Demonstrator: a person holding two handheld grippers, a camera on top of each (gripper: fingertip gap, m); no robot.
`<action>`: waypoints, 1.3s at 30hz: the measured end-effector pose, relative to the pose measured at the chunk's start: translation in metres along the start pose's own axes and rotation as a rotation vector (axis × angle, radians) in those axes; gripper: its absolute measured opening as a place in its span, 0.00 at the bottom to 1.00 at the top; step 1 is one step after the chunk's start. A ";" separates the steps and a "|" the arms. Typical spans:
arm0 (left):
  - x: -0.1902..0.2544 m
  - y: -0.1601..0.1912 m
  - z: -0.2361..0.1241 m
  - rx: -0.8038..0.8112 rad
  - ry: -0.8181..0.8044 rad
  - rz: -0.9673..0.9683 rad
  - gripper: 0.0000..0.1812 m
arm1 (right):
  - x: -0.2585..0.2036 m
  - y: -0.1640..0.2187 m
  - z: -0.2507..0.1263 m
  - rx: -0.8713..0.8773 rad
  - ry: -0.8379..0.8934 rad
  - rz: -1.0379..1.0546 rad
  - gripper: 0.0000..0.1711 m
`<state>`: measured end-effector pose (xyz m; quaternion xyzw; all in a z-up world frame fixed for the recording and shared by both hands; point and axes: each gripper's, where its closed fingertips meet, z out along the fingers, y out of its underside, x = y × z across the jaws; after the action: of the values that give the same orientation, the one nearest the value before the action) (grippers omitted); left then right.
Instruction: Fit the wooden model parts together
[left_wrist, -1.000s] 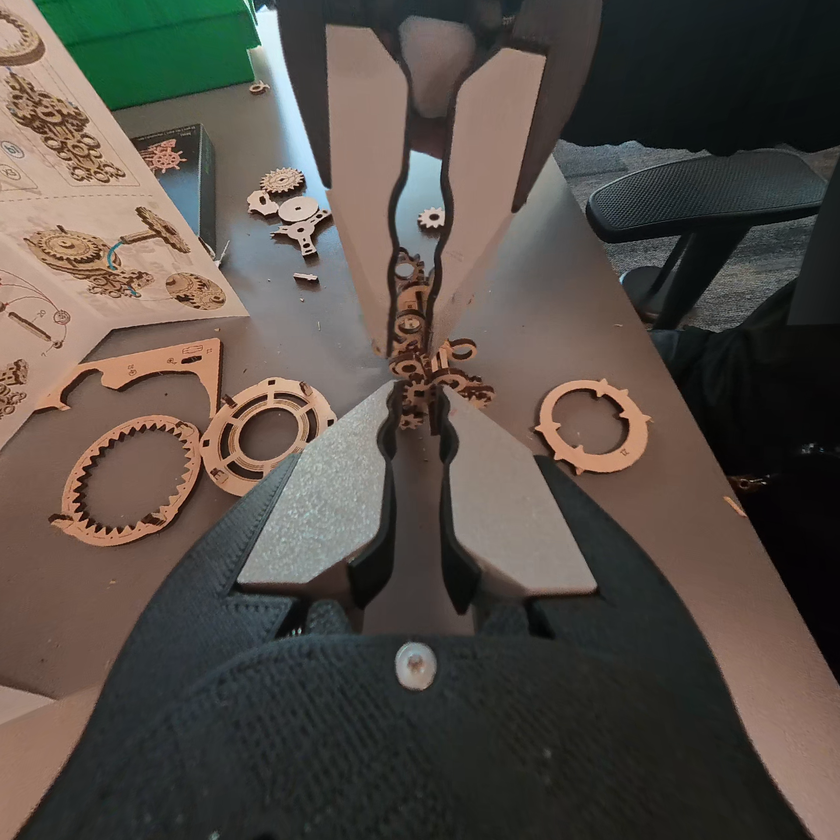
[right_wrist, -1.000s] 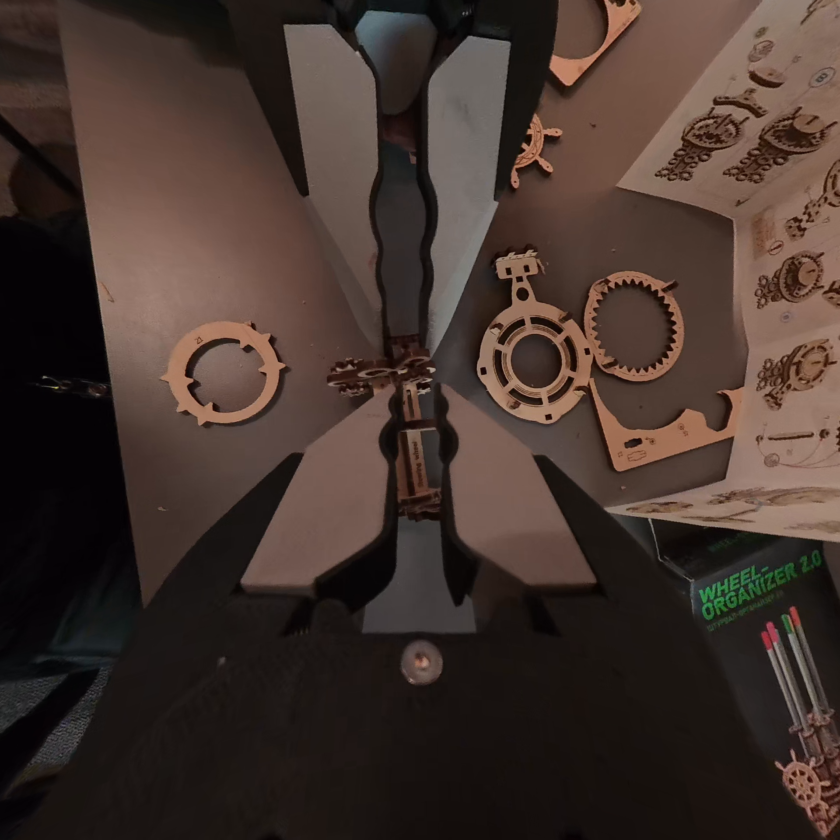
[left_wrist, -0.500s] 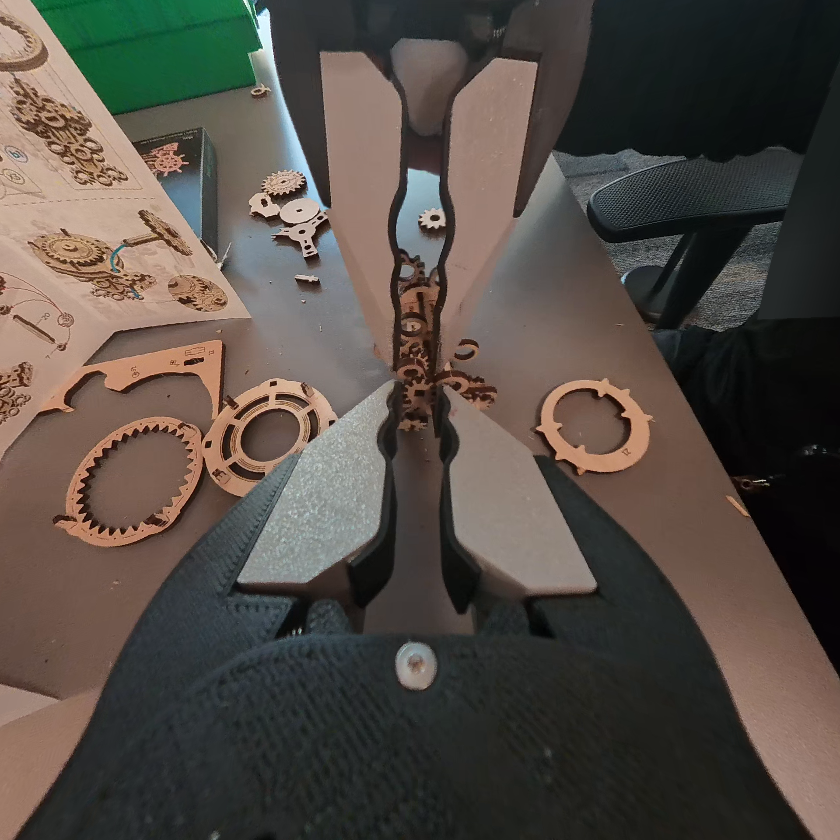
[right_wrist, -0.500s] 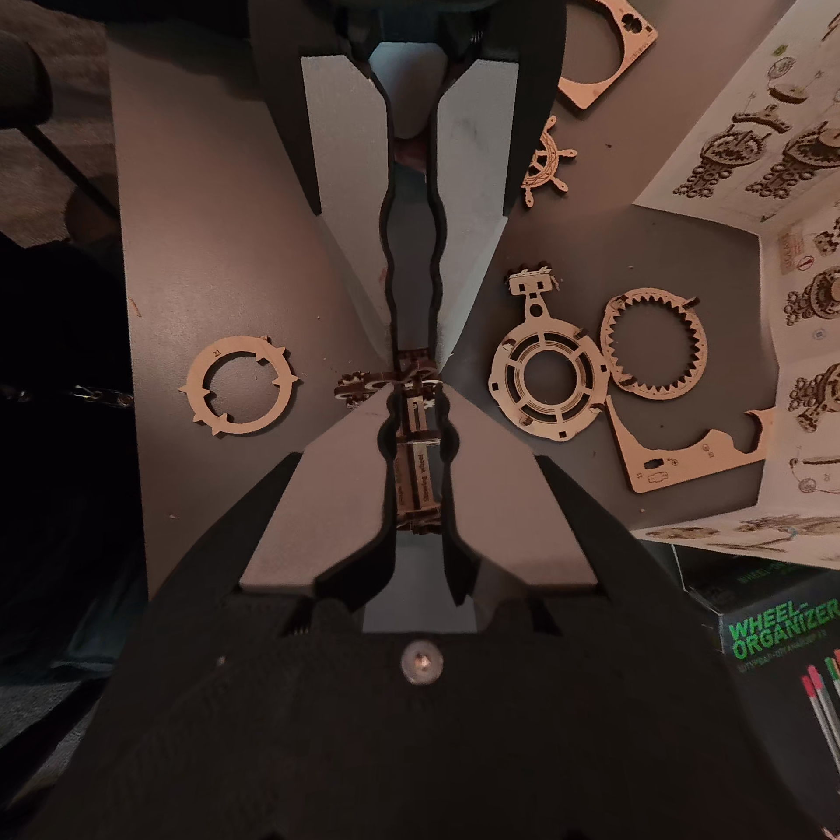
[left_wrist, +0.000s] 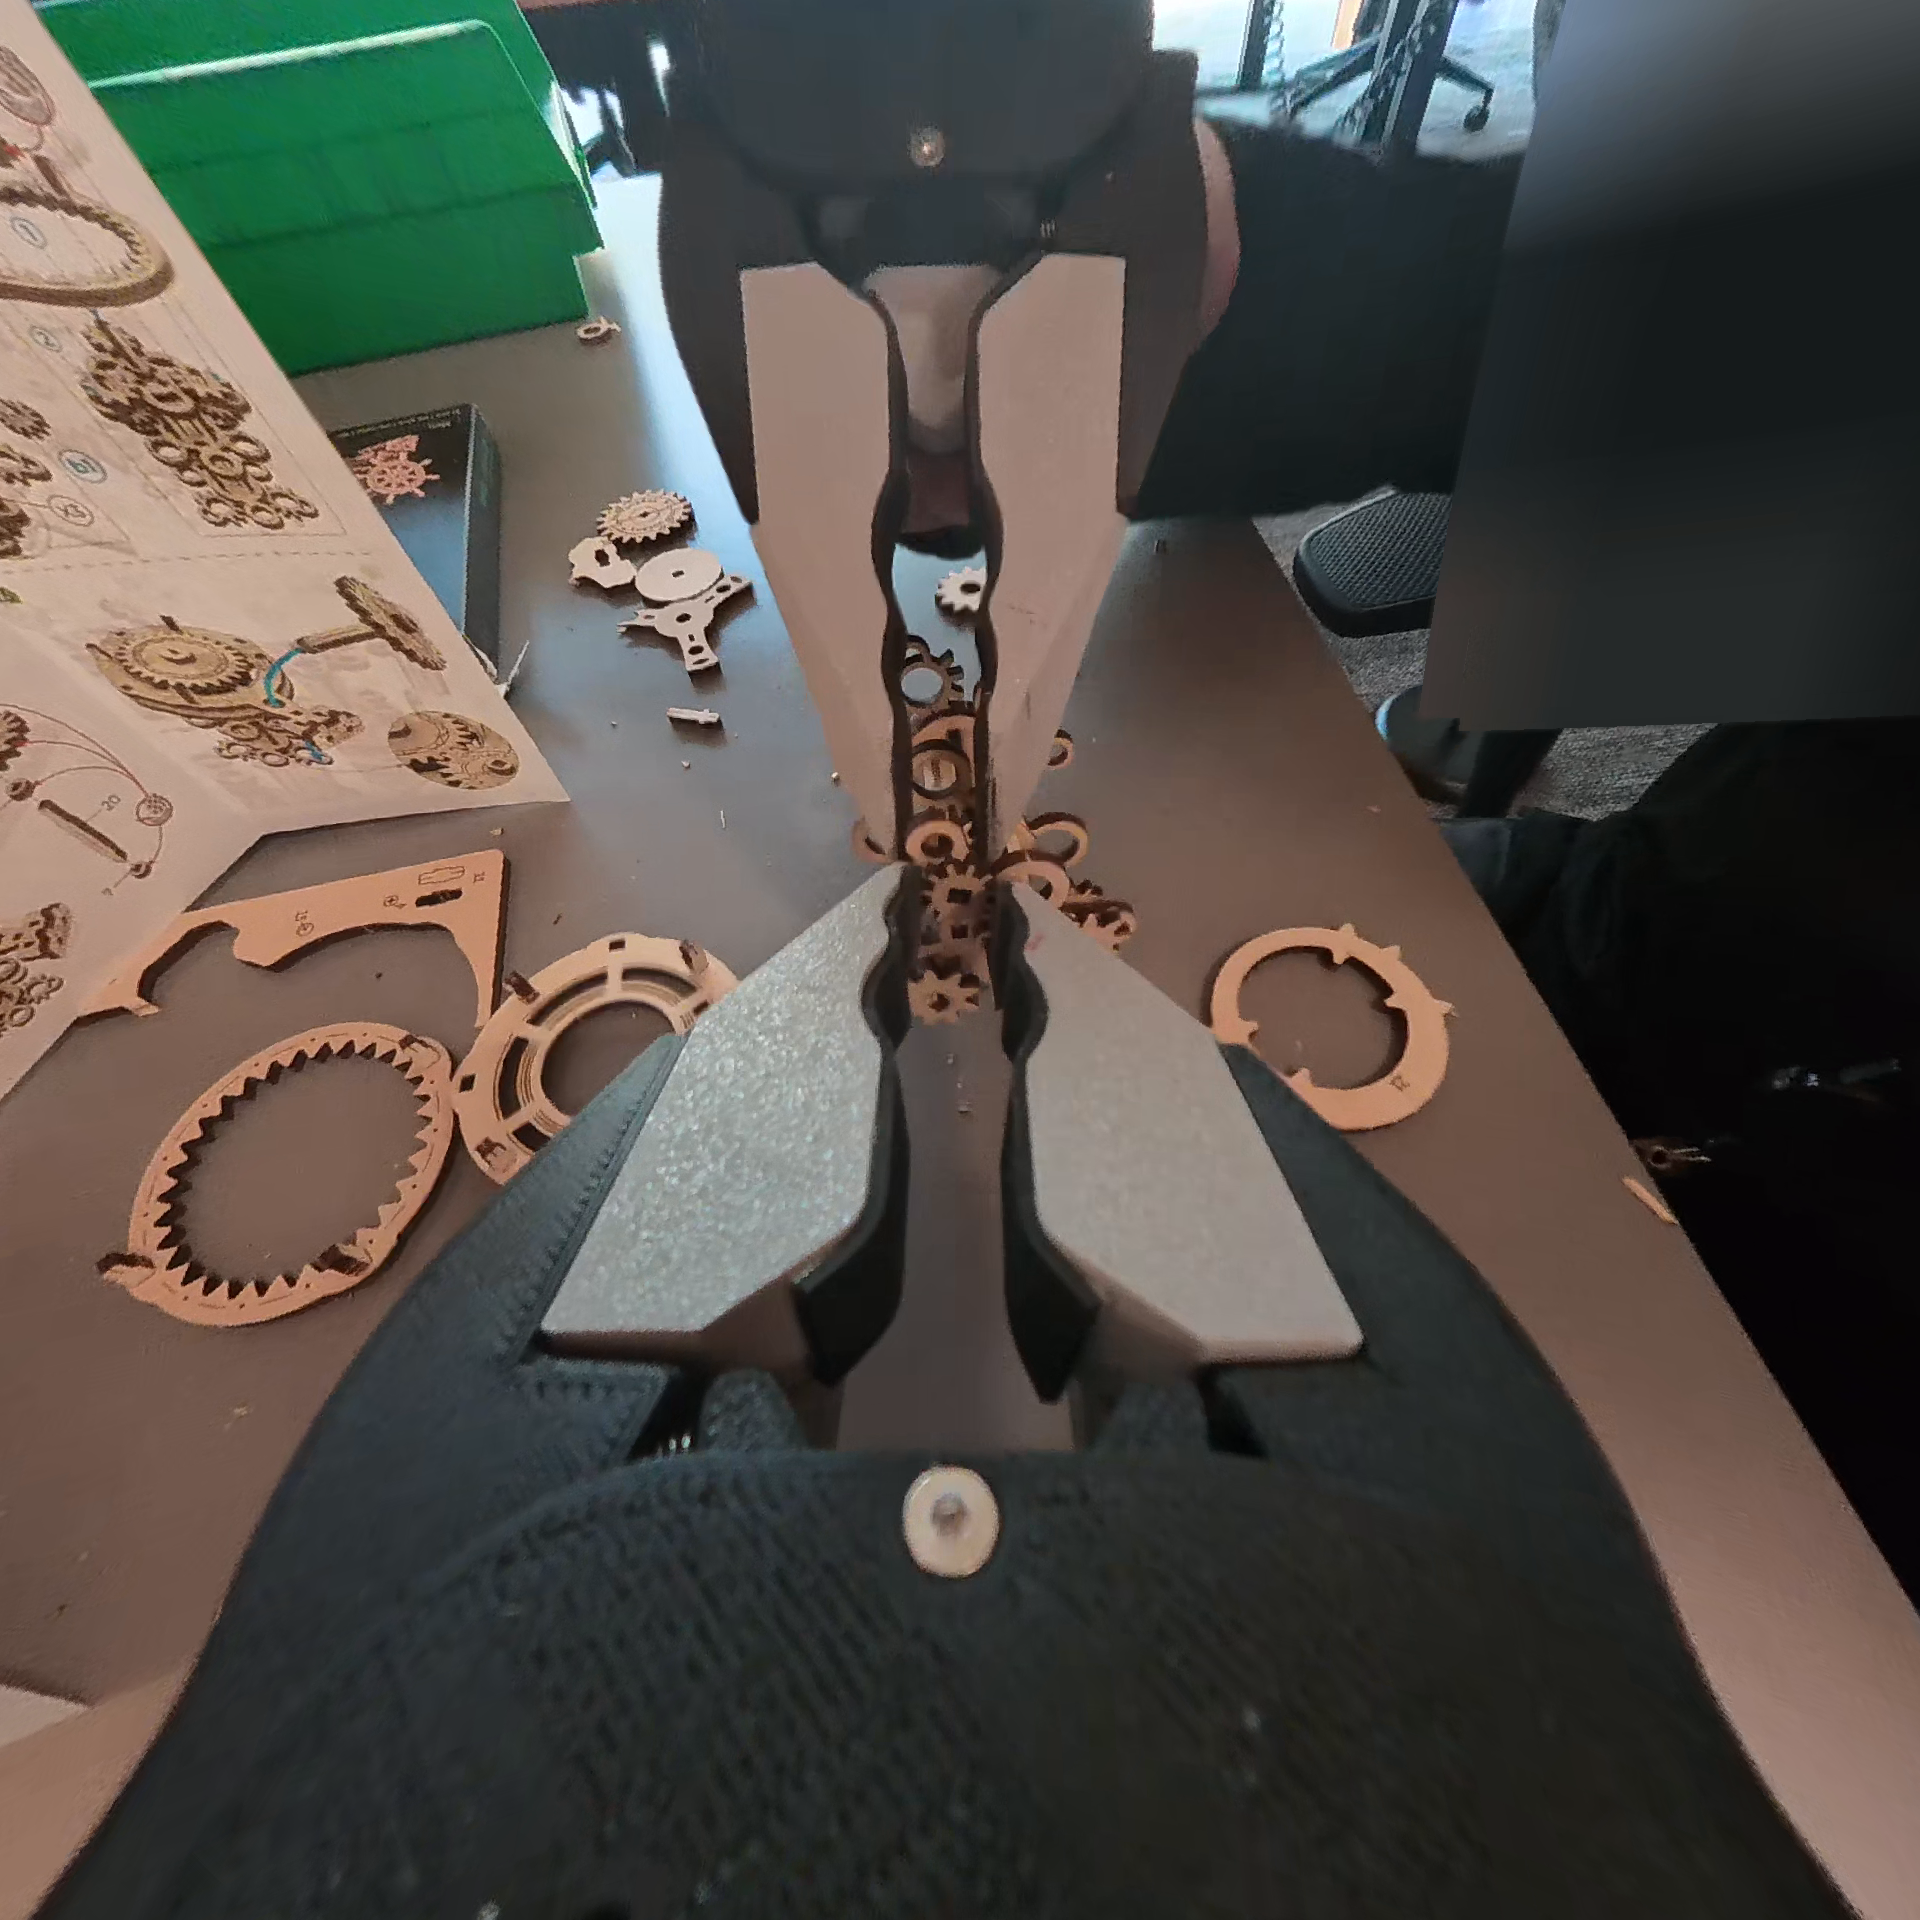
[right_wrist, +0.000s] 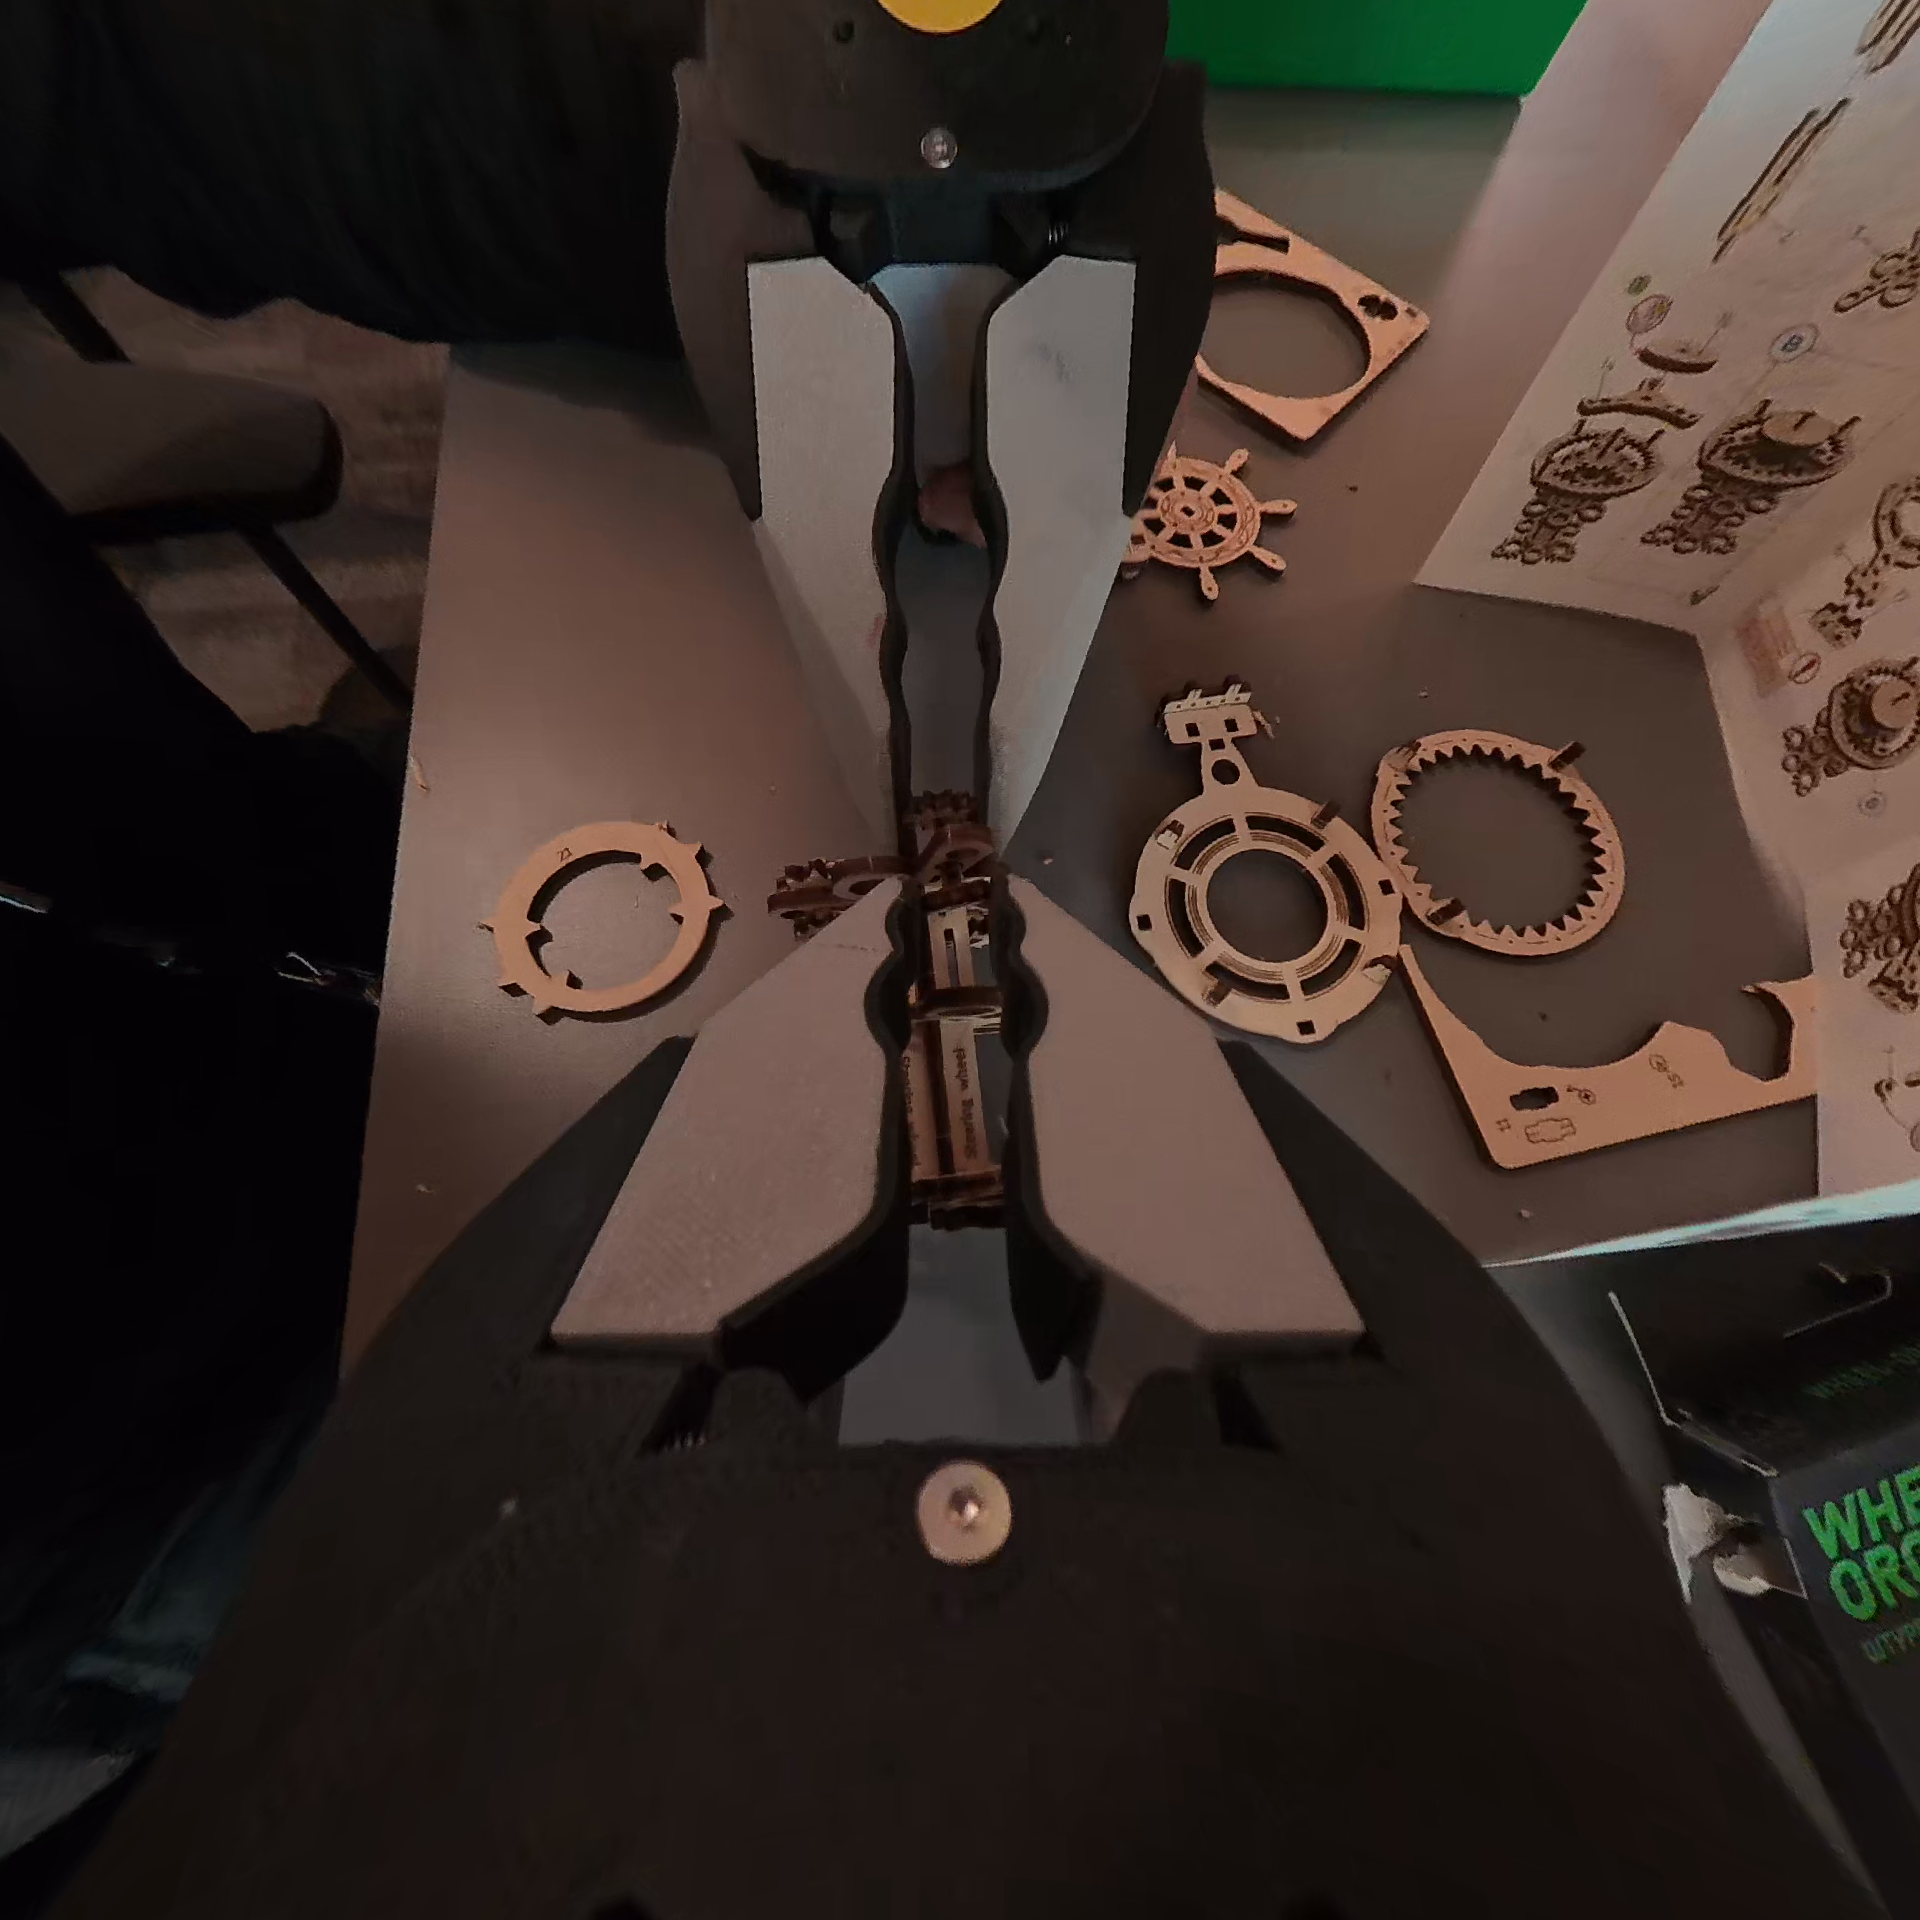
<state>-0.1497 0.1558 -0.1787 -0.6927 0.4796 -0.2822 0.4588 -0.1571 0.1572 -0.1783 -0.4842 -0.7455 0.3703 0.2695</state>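
Note:
A wooden gear assembly (left_wrist: 948, 940) is held between both grippers, which meet tip to tip low over the dark table (left_wrist: 1195, 748). My left gripper (left_wrist: 948, 896) is shut on its small-gear end. My right gripper (right_wrist: 951, 883) is shut on its axle column (right_wrist: 956, 1081), and decorative rings (right_wrist: 831, 888) stick out to the left. The right gripper (left_wrist: 940, 826) faces me in the left wrist view. The left gripper (right_wrist: 943, 816) faces me in the right wrist view.
Loose parts lie around: a notched ring (left_wrist: 1330, 1023), a toothed ring (left_wrist: 281, 1174), a round slotted frame (left_wrist: 582, 1039), an angular plate (left_wrist: 312, 925), small gears (left_wrist: 665, 561) and a ship's wheel (right_wrist: 1205, 520). An instruction sheet (left_wrist: 156, 623), black box (left_wrist: 436, 509) and green bin (left_wrist: 332, 177) stand left. My two grippers' fingertips are within a few centimetres of each other.
Both grippers stay shut on the assembly, tip to tip. Each view now shows more of the opposite gripper's body, lower in the frame. The loose parts have not moved.

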 end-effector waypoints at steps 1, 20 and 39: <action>0.000 -0.003 -0.001 0.023 0.006 -0.006 0.06 | 0.000 -0.003 -0.002 0.027 -0.002 0.001 0.05; 0.006 0.001 0.004 -0.016 0.060 -0.181 0.06 | -0.003 0.003 0.000 -0.024 0.049 -0.088 0.06; 0.005 0.004 0.000 -0.091 0.027 -0.260 0.06 | -0.001 0.001 0.003 -0.079 0.116 -0.211 0.06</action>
<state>-0.1497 0.1503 -0.1825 -0.7653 0.4043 -0.3264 0.3799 -0.1581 0.1553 -0.1804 -0.4338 -0.7894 0.2818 0.3306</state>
